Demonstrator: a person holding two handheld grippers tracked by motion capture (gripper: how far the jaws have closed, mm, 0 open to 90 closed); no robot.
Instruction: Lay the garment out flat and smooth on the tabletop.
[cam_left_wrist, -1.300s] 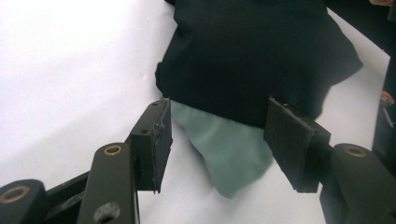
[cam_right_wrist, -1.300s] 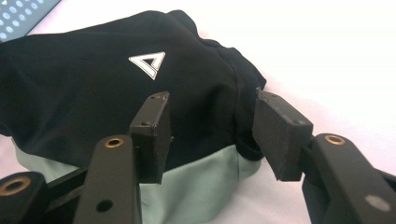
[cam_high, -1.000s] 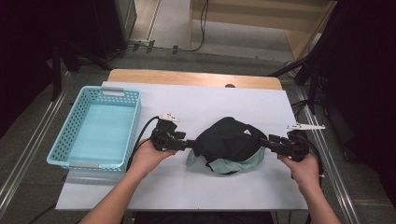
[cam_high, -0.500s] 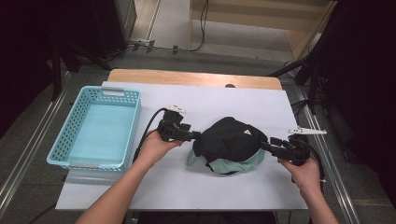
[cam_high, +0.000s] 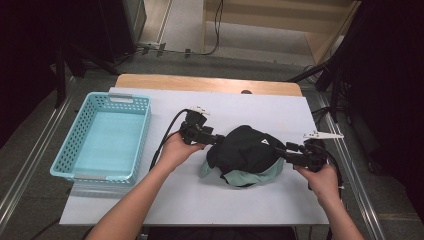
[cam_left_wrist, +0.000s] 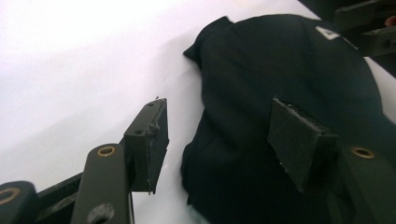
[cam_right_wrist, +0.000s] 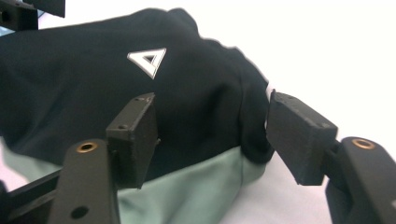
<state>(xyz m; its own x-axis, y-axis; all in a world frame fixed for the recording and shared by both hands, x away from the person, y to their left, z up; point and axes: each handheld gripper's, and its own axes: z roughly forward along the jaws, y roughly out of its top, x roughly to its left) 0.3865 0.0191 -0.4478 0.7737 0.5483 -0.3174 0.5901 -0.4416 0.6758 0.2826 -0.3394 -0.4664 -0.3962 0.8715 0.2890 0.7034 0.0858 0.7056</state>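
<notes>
While you hold a tool in each hand, the black cloth (cam_high: 245, 150) lies bunched up in a heap on the white table (cam_high: 165, 205), with a pale green cloth (cam_high: 240, 177) peeking out from under its near edge. The cloth heap is your landmark.

Your left gripper (cam_high: 212, 140) sits at the left side of the heap, just touching its edge. In the left gripper view its jaws stand wide apart and hold nothing. One pad (cam_left_wrist: 152, 142) is over the bare table beside the cloth, and the other pad (cam_left_wrist: 296, 140) is in front of the black cloth (cam_left_wrist: 280, 70).

Your right gripper (cam_high: 290, 150) sits at the right side of the heap. In the right gripper view its jaws are wide apart too, and a fold of the black cloth (cam_right_wrist: 93, 70) lies between them. I cannot tell if the pads touch it. A small white triangle mark (cam_right_wrist: 147, 60) shows on the cloth, farther in.

Well to the left of the heap stands a light blue basket (cam_high: 65, 160).
</notes>
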